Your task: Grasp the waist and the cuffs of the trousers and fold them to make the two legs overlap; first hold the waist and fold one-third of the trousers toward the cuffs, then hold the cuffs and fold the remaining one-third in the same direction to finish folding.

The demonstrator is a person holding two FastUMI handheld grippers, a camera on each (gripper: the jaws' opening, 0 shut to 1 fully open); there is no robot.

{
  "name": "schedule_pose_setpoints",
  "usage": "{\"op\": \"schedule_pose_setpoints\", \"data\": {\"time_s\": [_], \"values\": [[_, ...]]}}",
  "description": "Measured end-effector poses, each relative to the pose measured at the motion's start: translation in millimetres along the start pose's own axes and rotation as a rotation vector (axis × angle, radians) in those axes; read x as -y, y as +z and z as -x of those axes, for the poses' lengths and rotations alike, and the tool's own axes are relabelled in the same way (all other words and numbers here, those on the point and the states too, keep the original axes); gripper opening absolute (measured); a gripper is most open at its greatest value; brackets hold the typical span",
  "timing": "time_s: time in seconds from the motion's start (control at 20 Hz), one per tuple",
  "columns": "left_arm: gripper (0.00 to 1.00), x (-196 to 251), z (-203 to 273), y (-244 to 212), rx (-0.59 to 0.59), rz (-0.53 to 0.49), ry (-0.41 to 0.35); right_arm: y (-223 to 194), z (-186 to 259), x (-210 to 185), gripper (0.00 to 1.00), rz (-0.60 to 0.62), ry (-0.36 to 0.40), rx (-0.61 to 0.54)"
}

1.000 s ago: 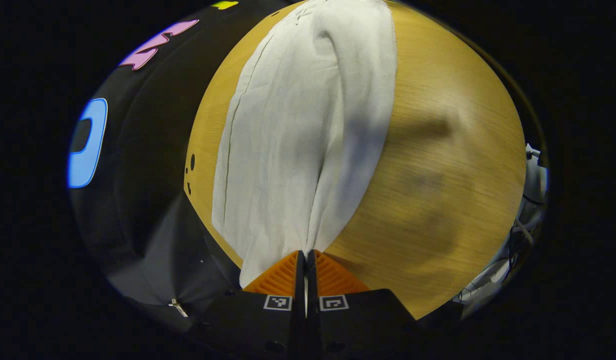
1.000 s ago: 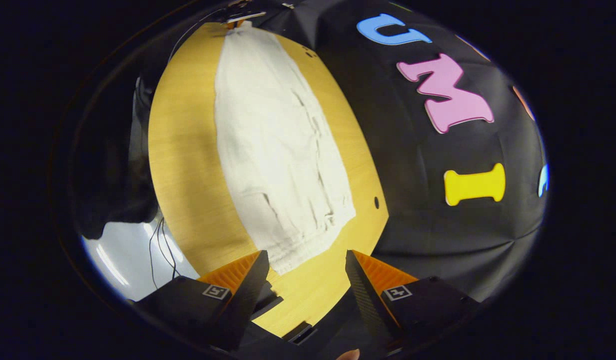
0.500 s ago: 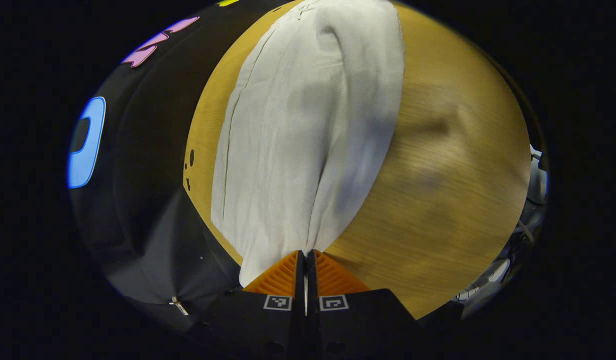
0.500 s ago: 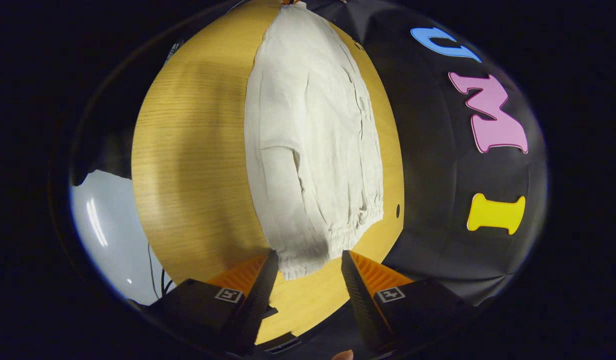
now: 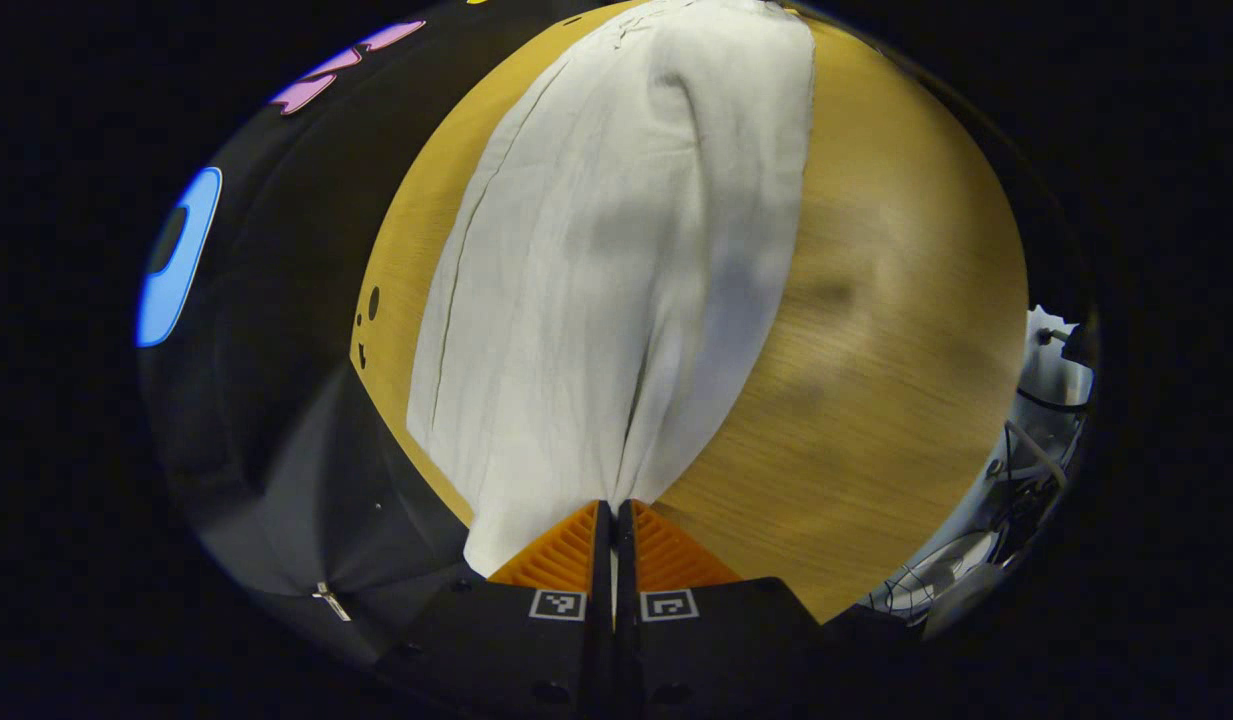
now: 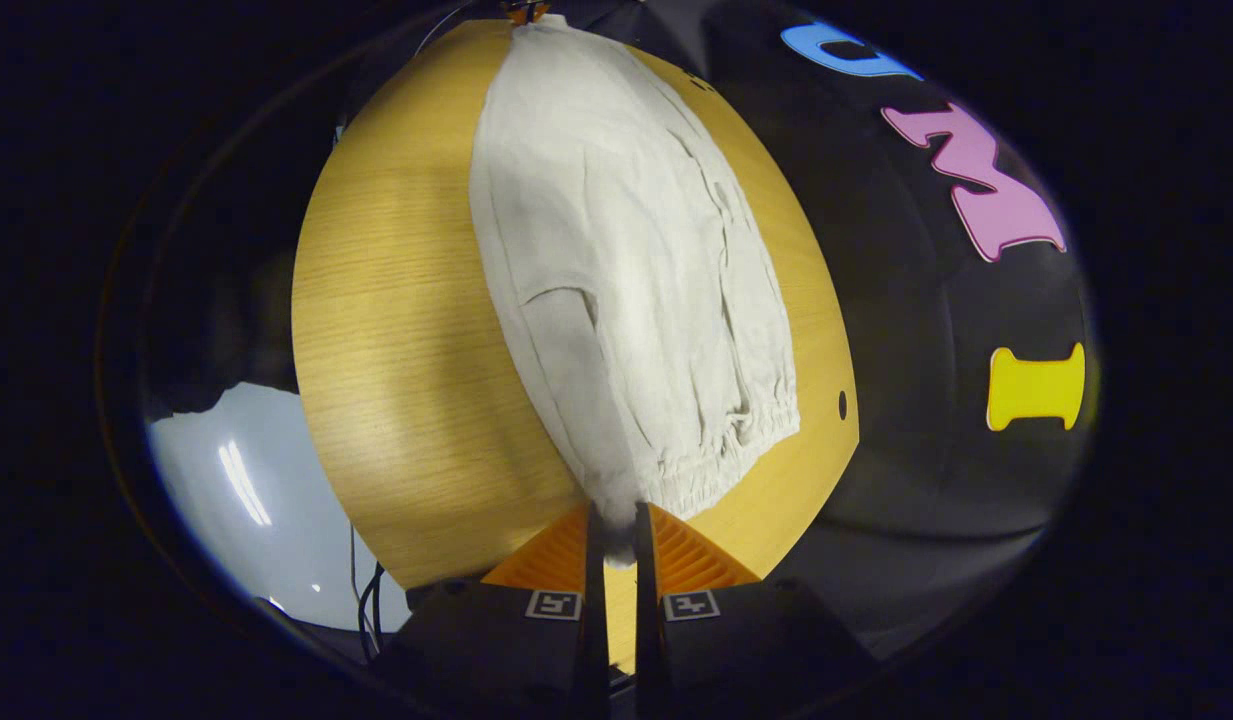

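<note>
Pale cream trousers [image 5: 596,260] lie lengthwise on a round wooden table [image 5: 896,330]. In the left gripper view my left gripper [image 5: 613,510] is shut on the cuff end, and the cloth rises in a ridge from the pinch. In the right gripper view the trousers [image 6: 626,270] run away from me with the elastic waist [image 6: 721,465] nearest. My right gripper [image 6: 616,520] is shut on the near corner of that waist, lifting it slightly. The far left gripper [image 6: 524,12] peeks in at the top, at the cuff end.
Bare table wood [image 6: 396,330] spreads beside the trousers. Small holes [image 6: 842,405] mark the table near the wall side. The table edge drops to a pale floor [image 6: 226,480] with loose cables [image 5: 1026,450].
My right gripper came forward over the waist corner and closed on it; it stood open before. The left gripper kept its hold on the cuffs and shifted only slightly.
</note>
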State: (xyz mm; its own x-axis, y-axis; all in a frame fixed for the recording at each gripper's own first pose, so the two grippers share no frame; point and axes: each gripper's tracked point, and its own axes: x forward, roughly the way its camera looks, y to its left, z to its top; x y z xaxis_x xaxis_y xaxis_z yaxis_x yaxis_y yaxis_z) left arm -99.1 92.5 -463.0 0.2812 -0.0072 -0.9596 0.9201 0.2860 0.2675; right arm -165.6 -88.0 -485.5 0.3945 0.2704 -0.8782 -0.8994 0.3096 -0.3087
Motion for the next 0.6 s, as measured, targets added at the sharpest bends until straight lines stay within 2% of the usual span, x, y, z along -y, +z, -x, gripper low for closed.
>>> {"op": "schedule_pose_setpoints", "data": {"time_s": [0.15, 0.35, 0.5, 0.6], "values": [[0.06, -7, 11, 15, 0.047, 0.067, -0.032, 6, 13, 23, 0.15, -0.084, -0.015, 0.020], [0.06, -30, 28, 28, 0.089, 0.246, -0.081, 17, 30, 63, 0.15, -0.245, -0.086, 0.048], [0.05, -70, 44, 41, 0.107, 0.296, -0.033, 26, 34, 105, 0.15, -0.379, -0.165, 0.066], [0.05, -90, 41, 50, 0.111, 0.313, -0.007, 32, 33, 130, 0.14, -0.424, -0.212, 0.069]]}}
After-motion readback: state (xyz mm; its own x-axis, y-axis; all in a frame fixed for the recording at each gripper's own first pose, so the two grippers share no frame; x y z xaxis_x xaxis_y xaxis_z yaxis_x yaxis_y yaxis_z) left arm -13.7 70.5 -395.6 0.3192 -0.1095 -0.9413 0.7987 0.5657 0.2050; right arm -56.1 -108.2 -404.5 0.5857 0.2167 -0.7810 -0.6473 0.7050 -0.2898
